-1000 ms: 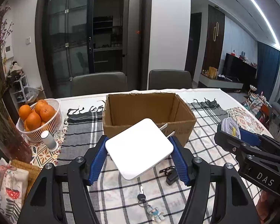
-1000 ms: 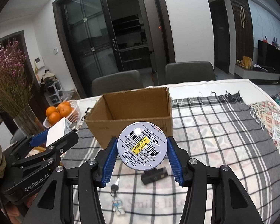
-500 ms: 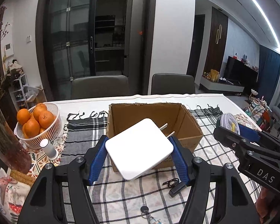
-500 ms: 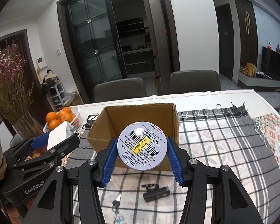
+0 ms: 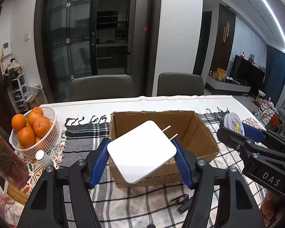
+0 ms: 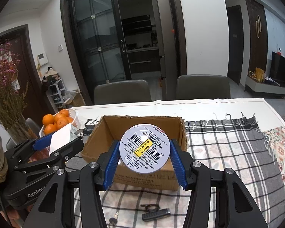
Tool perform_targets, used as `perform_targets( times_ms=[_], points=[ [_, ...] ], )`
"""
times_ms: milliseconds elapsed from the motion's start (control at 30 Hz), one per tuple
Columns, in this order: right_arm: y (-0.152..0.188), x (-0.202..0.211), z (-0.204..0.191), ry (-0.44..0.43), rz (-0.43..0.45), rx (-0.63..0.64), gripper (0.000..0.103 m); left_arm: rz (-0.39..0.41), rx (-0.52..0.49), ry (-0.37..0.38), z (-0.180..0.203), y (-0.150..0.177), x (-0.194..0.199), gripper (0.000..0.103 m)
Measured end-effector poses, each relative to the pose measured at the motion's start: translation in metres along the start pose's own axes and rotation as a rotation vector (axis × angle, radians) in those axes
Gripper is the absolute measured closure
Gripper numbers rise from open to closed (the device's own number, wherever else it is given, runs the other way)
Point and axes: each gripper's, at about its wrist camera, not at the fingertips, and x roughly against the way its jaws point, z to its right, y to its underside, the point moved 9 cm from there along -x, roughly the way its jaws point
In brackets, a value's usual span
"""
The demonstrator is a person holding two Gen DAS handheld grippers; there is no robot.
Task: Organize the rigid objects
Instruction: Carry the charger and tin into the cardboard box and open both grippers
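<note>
Change since the earlier frames: we see both grippers carried closer to the cardboard box (image 5: 191,133), which now looms larger in both views; the keys have slid almost out at the bottom edge, and the grips are unchanged.

Left gripper (image 5: 141,153): blue pads clamped on the sides of a white square power adapter (image 5: 140,152), tilted, its two metal prongs pointing far-right over the box opening. The adapter hangs above the box's near wall.

Right gripper (image 6: 144,150): pads closed on a round tin (image 6: 144,148), its barcode label facing the camera. It sits in front of the box's near wall, just over the near rim.

Box: open-topped, on a checked cloth (image 6: 228,152).

Other items: small black clip device (image 6: 155,213) on the cloth near us; basket of oranges (image 5: 31,131) to the left.
</note>
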Motion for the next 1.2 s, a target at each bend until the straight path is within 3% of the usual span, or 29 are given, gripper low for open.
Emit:
perform_targets(
  times_ms=[600, 933, 1200],
  points=[
    [-0.004, -0.073, 0.011, -0.002, -0.145, 0.029, 0.05, -0.155, -0.021, -0.012, -0.013, 0.001, -0.068, 0.038],
    [0.011, -0.104, 0.019, -0.011, -0.251, 0.026, 0.05, -0.245, -0.046, -0.008, -0.01, 0.009, -0.097, 0.038],
    [0.018, -0.11, 0.029, -0.012, -0.287, -0.014, 0.048, -0.23, -0.062, -0.043, -0.006, 0.008, -0.095, 0.034]
  ],
)
